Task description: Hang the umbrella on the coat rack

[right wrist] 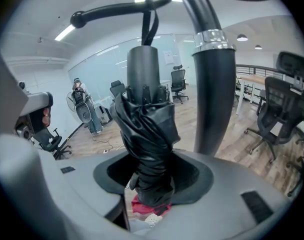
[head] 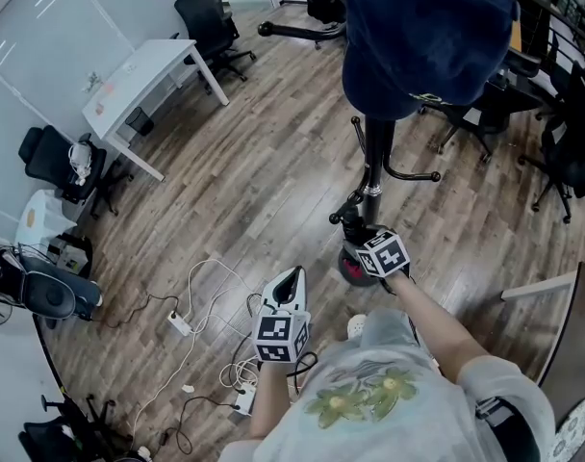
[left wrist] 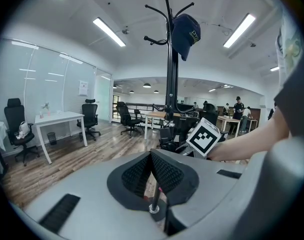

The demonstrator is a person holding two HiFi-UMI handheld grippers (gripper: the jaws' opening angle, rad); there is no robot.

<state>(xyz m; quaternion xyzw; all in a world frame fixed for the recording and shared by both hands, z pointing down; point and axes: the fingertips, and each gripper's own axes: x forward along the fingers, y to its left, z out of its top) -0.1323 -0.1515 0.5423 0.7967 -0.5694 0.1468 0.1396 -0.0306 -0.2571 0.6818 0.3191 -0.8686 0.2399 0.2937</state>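
The black coat rack pole (head: 374, 166) stands just ahead of me, with a dark blue cap (head: 427, 37) on its top. My right gripper (head: 362, 231) is shut on a folded black umbrella (right wrist: 148, 134), right beside the pole (right wrist: 212, 84). The umbrella's grey handle (right wrist: 143, 69) points up. Its black strap (right wrist: 149, 26) runs up to a curved hook arm (right wrist: 117, 8). My left gripper (head: 292, 279) hangs lower left of the rack, shut with nothing in it (left wrist: 152, 166). From the left gripper view I see the rack (left wrist: 170, 69), the cap (left wrist: 186, 31) and the right gripper's marker cube (left wrist: 206, 138).
A white desk (head: 143, 80) and black office chairs (head: 211, 22) stand at the back left. White cables and a power strip (head: 182, 323) lie on the wood floor near my feet. More chairs (head: 562, 152) crowd the right. The rack's round base (head: 352, 269) sits below the right gripper.
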